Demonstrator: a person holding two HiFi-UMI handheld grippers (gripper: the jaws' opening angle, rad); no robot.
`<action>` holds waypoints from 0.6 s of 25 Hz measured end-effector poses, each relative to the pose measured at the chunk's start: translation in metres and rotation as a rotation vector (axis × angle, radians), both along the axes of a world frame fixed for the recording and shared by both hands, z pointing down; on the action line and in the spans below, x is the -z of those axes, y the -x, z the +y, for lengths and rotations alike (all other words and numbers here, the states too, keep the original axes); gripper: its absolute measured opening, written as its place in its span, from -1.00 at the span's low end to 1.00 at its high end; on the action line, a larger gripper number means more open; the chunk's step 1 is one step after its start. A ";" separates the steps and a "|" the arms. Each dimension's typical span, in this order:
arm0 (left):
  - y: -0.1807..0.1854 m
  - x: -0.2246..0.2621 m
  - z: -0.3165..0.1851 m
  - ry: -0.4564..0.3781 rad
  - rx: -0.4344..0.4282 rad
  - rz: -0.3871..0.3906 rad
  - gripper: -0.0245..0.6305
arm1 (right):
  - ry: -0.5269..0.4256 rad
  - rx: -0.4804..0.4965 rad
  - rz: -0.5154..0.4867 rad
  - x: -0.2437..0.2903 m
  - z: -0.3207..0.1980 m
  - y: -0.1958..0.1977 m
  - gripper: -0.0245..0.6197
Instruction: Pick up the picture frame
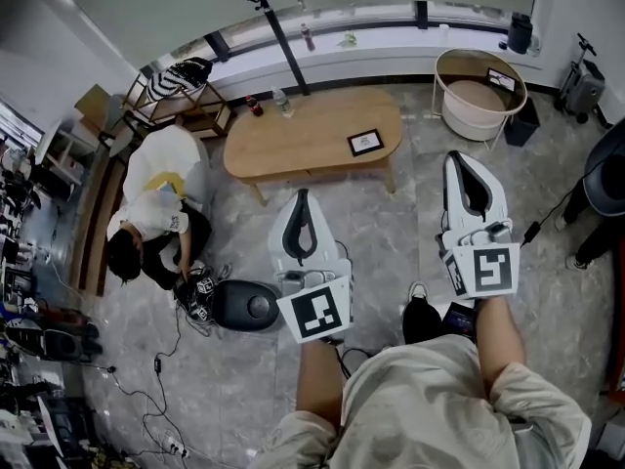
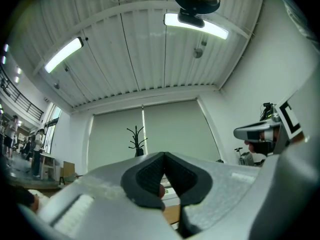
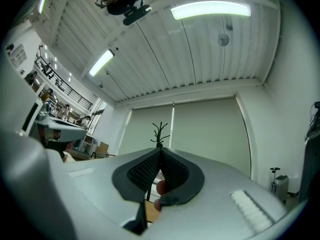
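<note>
- Only the head view looks down on the grey marbled floor (image 1: 391,225); both gripper views tilt upward to a ribbed white ceiling (image 2: 125,49) with strip lights, pale blinds and a bare coat stand (image 3: 160,130), none of which the head view takes in
- An oval wooden table (image 1: 293,143), smooth-topped with rounded ends, stands ahead of the person; bare floor lies between its near edge and both grippers
- A round white basket (image 1: 469,123) sits on the floor just beyond the table's right end; a crouching person (image 1: 156,228) and a rounded black object (image 1: 244,306) occupy the floor to the left
- The left gripper (image 1: 304,195) has its ridged dark pads pressed together, tip to tip, gripping nothing; its own view (image 2: 164,154) confirms this; it is aimed toward the table's middle, well short of it
- The right gripper (image 1: 455,156) is likewise closed and empty, as its own view (image 3: 160,152) shows; it is out beyond the table's right end
- The picture frame (image 1: 365,143), a small rectangle with dark border and pale centre, is on the tabletop near the right end, apart from both grippers
</note>
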State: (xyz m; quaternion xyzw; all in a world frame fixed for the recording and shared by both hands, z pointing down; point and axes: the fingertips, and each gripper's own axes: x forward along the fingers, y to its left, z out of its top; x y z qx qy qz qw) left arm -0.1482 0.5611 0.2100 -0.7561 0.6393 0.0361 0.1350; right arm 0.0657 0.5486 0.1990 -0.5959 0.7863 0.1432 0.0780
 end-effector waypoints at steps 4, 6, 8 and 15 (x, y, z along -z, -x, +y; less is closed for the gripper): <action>-0.017 0.001 -0.034 0.003 -0.002 -0.002 -0.92 | 0.020 -0.003 -0.012 -0.003 -0.032 -0.019 -0.92; -0.029 0.000 -0.051 0.007 -0.006 -0.009 -0.92 | 0.023 -0.006 -0.007 -0.004 -0.048 -0.028 -0.92; -0.039 0.000 -0.068 0.016 -0.010 -0.017 -0.92 | 0.024 -0.006 -0.006 -0.004 -0.065 -0.036 -0.92; -0.082 -0.001 -0.128 0.030 -0.018 -0.042 -0.92 | 0.049 -0.008 0.003 -0.011 -0.124 -0.073 -0.92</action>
